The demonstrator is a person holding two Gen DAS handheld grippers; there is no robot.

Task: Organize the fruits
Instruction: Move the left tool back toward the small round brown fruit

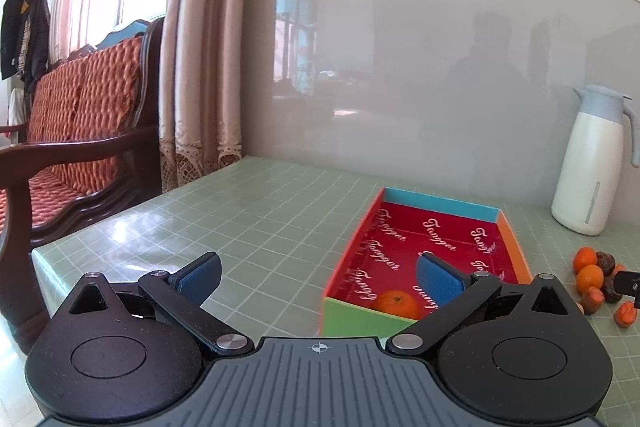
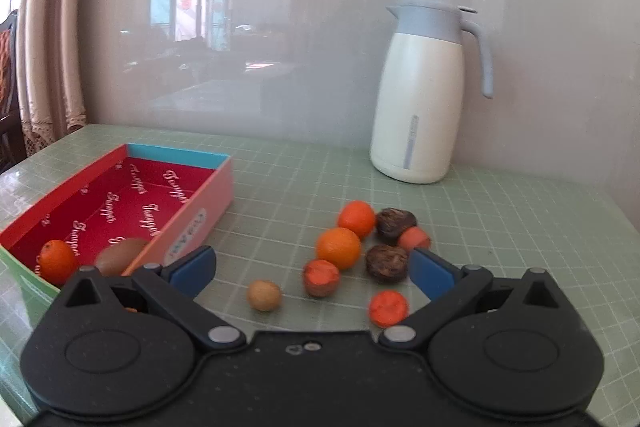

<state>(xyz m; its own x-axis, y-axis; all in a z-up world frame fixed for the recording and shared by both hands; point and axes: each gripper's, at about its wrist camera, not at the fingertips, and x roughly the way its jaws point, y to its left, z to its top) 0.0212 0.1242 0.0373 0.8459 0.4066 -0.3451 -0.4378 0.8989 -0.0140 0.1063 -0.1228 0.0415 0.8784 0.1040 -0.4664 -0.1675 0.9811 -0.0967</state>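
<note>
Fruits: a loose cluster lies on the green grid-patterned table (image 2: 500,227), to the right of the box and in front of the thermos jug (image 2: 420,99).
Cluster contents: two whole mandarins (image 2: 338,247), two dark wrinkled fruits (image 2: 387,263), three orange-red pieces (image 2: 388,308) and one small tan round fruit (image 2: 263,295); exact kinds of the smaller ones are hard to tell.
Box: the red-lined cardboard box (image 2: 192,223) sits left of the cluster, long axis running away from the cameras; the pink side wall faces the fruit.
Already in box: one mandarin (image 1: 396,303) and a brown kiwi-like fruit (image 2: 120,259), both at the near end.
Right gripper (image 2: 312,271): spread wide, holding nothing; the cluster lies straight ahead between and just beyond its blue pads (image 2: 430,273).
Left gripper (image 1: 320,275): spread wide, empty, hanging over the near left corner of the box.
Key relation: the loose fruits sit directly before the right gripper and well off to the left gripper's right, so the right hand is nearer.
Likely next move: close on one near piece, then carry it left over the pink wall.
</note>
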